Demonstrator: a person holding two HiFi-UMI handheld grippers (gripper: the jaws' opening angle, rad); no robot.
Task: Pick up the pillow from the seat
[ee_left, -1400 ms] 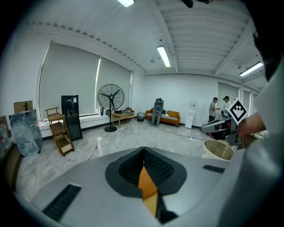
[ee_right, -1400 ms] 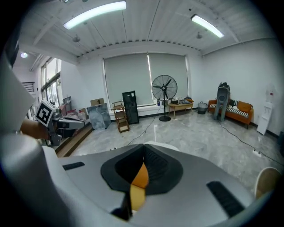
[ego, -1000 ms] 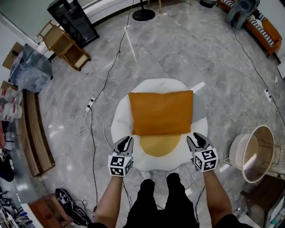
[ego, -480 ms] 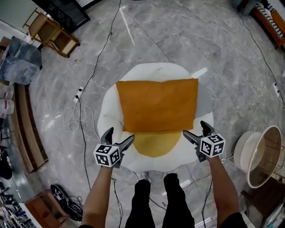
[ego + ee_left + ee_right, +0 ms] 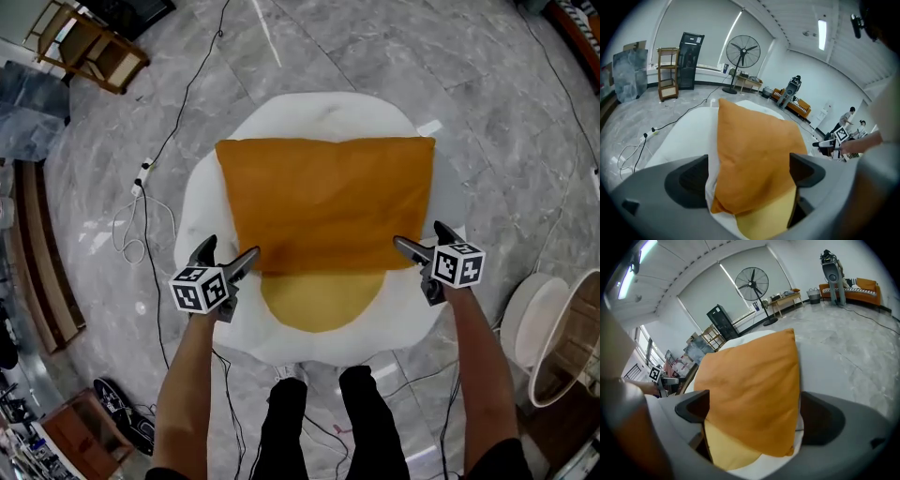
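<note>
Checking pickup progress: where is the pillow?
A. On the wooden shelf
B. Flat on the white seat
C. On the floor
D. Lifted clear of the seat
B: the pillow lies flat on the seat; the left claw and right claw, jaws opening, straddle its near corners without pressing.

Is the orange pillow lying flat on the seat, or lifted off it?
Lying flat: in the head view the pillow rests spread across the white seat.

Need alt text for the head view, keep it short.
An orange pillow lies on a round white seat. The left gripper and right gripper sit at its near corners, jaws opening, a corner between each pair, unclamped.
</note>
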